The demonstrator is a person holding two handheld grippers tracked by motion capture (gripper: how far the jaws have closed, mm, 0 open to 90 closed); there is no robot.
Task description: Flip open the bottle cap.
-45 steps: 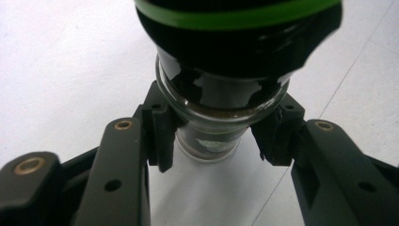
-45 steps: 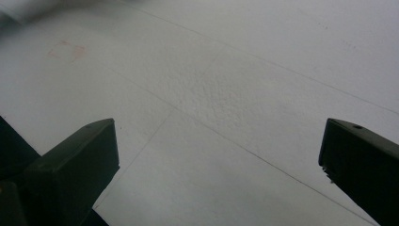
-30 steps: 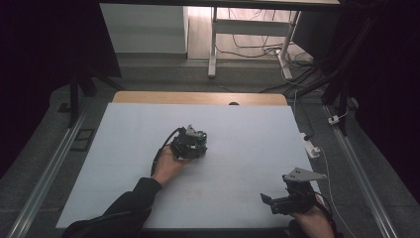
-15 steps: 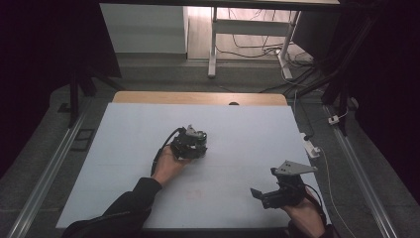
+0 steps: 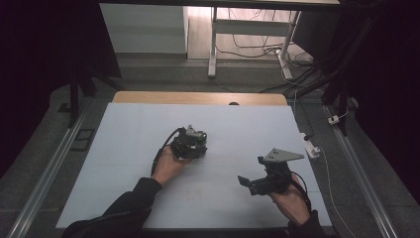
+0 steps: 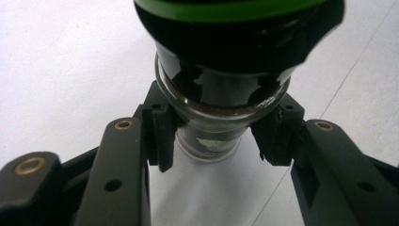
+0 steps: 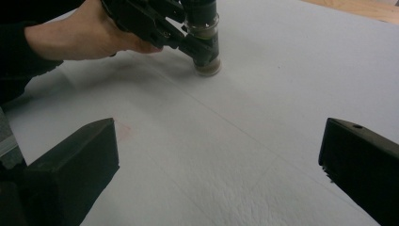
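A white table fills the middle of the high view, with a strip of bare wood along its far edge. Near the table's centre, the person's left hand holds the left gripper, whose two black jaws are clamped on a small glass jar with dark contents and a green lid. In the left gripper view the pads press on the jar's narrow part just under its wider shoulder. In the right gripper view the jar stands upright with its base touching the tabletop. The right gripper is held by the right hand near the table's near right corner, well apart from the jar. Its jaws point left toward the jar and stand wide apart with nothing between them.
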